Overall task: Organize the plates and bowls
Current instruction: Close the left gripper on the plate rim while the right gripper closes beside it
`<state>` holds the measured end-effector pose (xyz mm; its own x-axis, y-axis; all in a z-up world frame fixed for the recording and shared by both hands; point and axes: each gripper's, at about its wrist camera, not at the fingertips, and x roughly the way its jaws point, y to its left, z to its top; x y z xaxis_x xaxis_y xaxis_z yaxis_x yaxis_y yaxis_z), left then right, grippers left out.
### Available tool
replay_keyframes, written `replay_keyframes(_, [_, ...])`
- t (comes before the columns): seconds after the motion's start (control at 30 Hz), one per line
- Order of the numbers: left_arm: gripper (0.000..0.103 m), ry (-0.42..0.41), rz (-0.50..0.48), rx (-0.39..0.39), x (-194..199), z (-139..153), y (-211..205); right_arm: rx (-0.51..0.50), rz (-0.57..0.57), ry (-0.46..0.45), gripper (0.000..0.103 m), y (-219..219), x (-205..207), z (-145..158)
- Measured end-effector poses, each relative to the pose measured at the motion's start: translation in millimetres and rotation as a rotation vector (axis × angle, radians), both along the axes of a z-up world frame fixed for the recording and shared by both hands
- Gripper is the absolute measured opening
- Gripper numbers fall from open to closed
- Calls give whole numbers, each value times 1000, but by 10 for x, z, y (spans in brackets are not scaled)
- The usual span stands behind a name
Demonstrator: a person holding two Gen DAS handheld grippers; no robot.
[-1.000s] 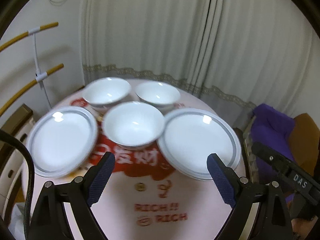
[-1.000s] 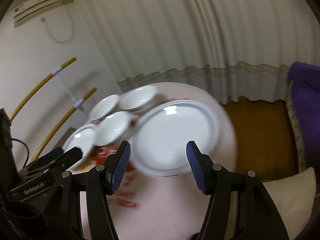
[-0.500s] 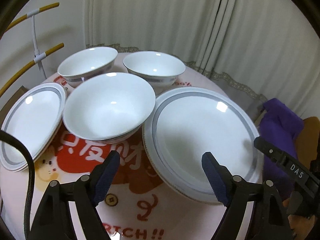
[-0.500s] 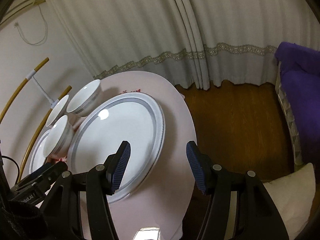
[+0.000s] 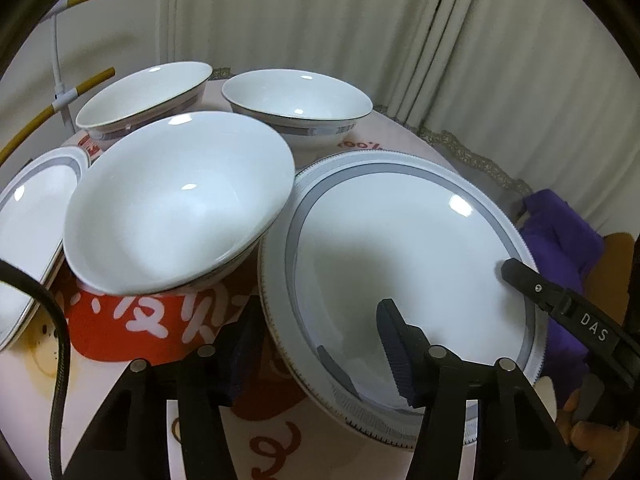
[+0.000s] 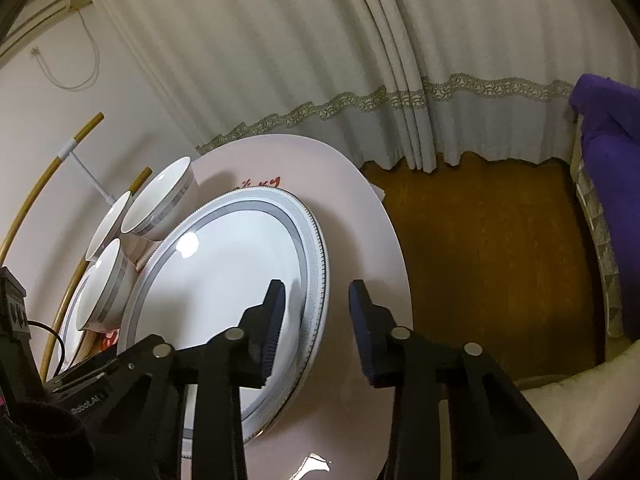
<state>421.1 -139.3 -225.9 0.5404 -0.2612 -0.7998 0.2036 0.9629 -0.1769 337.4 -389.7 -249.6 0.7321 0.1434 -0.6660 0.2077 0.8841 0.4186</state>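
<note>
A large white plate [image 5: 400, 248] with a grey band lies on the right of the round table [image 6: 360, 216]. My left gripper [image 5: 320, 348] straddles the plate's near-left rim, one finger over the cloth and one over the plate. Its jaws are closing and the pads do not press on the rim. My right gripper [image 6: 316, 316] straddles the same plate [image 6: 224, 280] at its right rim. Its jaws are closing too, with a gap left at the outer pad. A white bowl [image 5: 176, 200] stands left of the plate, with two more bowls [image 5: 296, 100] [image 5: 144, 92] behind it. A second plate [image 5: 32, 216] lies far left.
The table edge drops to a wooden floor [image 6: 500, 248] just right of the plate. Curtains [image 5: 360, 40] hang behind. Yellow rods [image 5: 52, 108] stand at the left, and a purple cloth [image 6: 608, 152] lies on furniture at the right. The bowl's rim nearly touches the plate.
Both grippers have come down and forward to the right-hand plate. Their jaws have narrowed and now stand on either side of its rim.
</note>
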Motion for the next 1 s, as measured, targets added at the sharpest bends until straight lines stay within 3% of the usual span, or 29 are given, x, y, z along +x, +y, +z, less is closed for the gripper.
replay_keyframes(0.1, [44,-2,-5,-3,34,-2,-29,7,8,-6,27,1,19,-9])
replay_keyframes(0.2, [43,-5,4,13,38,-20,-33,20,27,-13,20,15,32,-14])
replay_keyframes(0.37, [40,-16,7,26,62,-37,-56,23,35,-20,17,31,40,-31])
replay_keyframes(0.5, [29,-10,23,0,69,-43,21,22,37,-26,16,29,20,-30])
replay_keyframes(1.0, [24,0,-38,-52,-120,8,211,-54,60,-22,17,112,-219,79])
